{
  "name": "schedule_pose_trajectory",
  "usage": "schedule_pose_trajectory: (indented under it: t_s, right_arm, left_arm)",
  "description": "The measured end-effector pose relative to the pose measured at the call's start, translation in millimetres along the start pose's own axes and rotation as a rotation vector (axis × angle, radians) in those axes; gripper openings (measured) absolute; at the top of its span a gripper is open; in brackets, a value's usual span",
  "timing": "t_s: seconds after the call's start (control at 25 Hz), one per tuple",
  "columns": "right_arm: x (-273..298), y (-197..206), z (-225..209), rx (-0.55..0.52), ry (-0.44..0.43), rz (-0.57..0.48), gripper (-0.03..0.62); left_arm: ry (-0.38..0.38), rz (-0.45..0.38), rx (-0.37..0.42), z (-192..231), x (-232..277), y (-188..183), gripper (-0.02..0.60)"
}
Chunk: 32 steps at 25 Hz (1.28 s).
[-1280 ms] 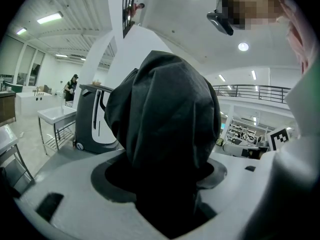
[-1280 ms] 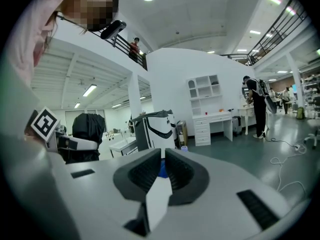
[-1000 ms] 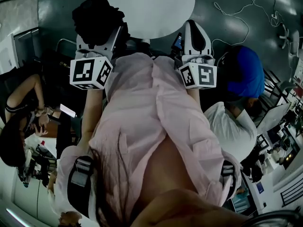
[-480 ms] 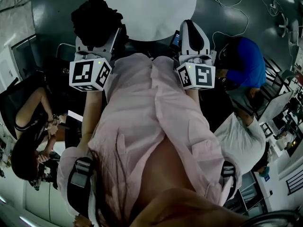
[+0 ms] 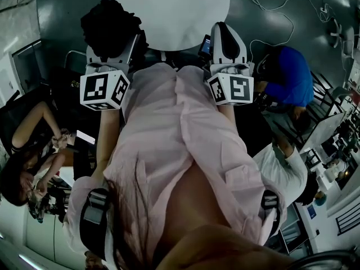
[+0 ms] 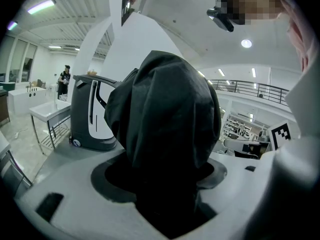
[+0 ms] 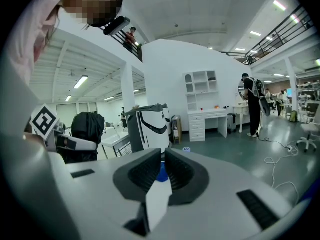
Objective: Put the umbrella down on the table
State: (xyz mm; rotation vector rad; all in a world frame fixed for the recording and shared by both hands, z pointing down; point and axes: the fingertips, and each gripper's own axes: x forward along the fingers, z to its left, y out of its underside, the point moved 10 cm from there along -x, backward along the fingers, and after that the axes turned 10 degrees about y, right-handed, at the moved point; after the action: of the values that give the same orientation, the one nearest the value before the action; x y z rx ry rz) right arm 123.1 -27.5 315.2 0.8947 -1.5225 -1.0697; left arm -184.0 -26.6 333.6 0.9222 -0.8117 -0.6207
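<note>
Since the earlier frames, the umbrella (image 5: 109, 27) and both grippers have been carried a little nearer the round white table (image 5: 169, 16), whose near edge now sits lower in the head view; the bystanders at either side have also shifted.

The umbrella, a folded bundle of black cloth, is held in the left gripper (image 5: 115, 49). In the left gripper view the cloth fills the space between the jaws and spills over the dark pads on both sides, so the jaws are seen clamped on it, spread only as far as the bundle's thickness. From the head view the umbrella is seen at the table's near left edge, overlapping the rim slightly; it is not laid on the tabletop.

The right gripper (image 7: 161, 171) is held level with the left one, just short of the table's near edge. Its jaws are drawn together, with only a thin slit left between the ribbed pads, and nothing is gripped. A small blue patch shows through the slit; what it is cannot be told.

Both marker cubes (image 5: 104, 90) are seen against a pink shirt (image 5: 169, 139). A person in blue (image 5: 289, 75) is bent over at the right.
</note>
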Motion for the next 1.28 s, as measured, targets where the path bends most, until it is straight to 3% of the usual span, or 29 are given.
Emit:
schedule_pose_trajectory:
  t_s: [0.36, 0.64, 0.8, 1.28]
  right_arm:
    - [15.6, -3.6, -9.1, 0.004, -0.037, -0.012, 0.043]
    - [22.4, -7.7, -27.3, 0.017, -0.017, -0.016, 0.043]
    - [21.0, -7.4, -33.3, 0.027, 0.010, -0.014, 0.043]
    - [14.8, 0.9, -44.7, 0.058, 0.107, 0.021, 0.043]
  left_arm:
    - [-0.013, 0.091, 0.067, -4.9, 16.4, -2.6, 0.322]
    - [0.074, 0.228, 0.118, 0.2, 67.4, -1.8, 0.322]
    - [0.117, 0.336, 0.134, 12.7, 106.5, 17.5, 0.322]
    - [0.186, 0.587, 0.087, 35.6, 215.6, 85.3, 0.322]
